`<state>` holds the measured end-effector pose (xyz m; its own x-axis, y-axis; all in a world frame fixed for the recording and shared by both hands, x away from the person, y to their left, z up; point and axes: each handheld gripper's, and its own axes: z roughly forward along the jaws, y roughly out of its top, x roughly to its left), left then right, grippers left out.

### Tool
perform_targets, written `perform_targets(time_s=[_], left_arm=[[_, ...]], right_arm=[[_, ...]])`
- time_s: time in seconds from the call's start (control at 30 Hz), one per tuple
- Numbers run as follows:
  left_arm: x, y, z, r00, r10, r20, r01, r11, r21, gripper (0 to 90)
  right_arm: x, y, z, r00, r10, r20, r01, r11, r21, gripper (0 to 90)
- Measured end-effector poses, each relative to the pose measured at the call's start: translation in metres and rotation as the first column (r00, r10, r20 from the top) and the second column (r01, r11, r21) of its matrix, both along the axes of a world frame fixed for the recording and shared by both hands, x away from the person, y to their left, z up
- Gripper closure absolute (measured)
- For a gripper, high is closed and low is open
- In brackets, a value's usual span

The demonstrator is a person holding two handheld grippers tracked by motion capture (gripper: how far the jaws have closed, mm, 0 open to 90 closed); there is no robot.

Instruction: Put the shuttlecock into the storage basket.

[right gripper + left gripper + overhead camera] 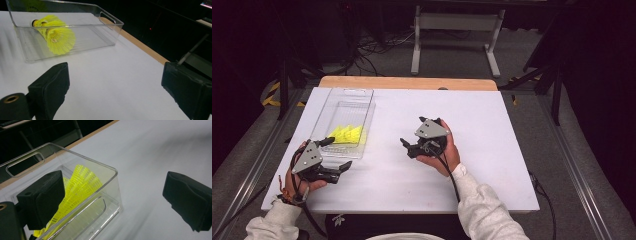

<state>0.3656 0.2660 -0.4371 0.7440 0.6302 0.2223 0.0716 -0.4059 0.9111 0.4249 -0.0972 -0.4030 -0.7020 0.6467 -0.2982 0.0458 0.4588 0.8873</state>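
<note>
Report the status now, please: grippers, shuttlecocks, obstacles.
Left gripper open, at the clear bin. Right gripper open, mid-table. Yellow shuttlecocks lying in the bin. Nothing in the way.

1. In the left gripper view, the left jaw covers part of the yellow shuttlecocks, and the bottom edge cuts them.
2. Their number is unclear in the high view.
3. In the right gripper view, the clear bin is cut at the top edge.
</note>
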Motion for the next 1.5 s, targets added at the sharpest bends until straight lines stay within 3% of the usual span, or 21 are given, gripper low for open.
perform_targets(time_s=[0.3,0.83,1.5], left_arm=[[0.000,-0.001,0.000,1.0000,-0.004,0.001,0.004,1.0000,0.005,4.3],[-0.001,-0.003,0.000,0.9999,-0.009,0.004,0.009,0.9998,0.016,4.2],[-0.001,-0.006,0.000,0.9997,-0.022,0.004,0.022,0.9996,0.020,4.2]], right_arm=[[-0.002,-0.016,0.001,0.9994,-0.032,0.012,0.032,0.999,-0.006,9.4],[-0.014,-0.035,0.003,0.9956,-0.072,0.061,0.076,0.995,-0.062,9.1],[-0.024,-0.056,0.008,0.9896,-0.108,0.095,0.116,0.990,-0.080,8.3]])
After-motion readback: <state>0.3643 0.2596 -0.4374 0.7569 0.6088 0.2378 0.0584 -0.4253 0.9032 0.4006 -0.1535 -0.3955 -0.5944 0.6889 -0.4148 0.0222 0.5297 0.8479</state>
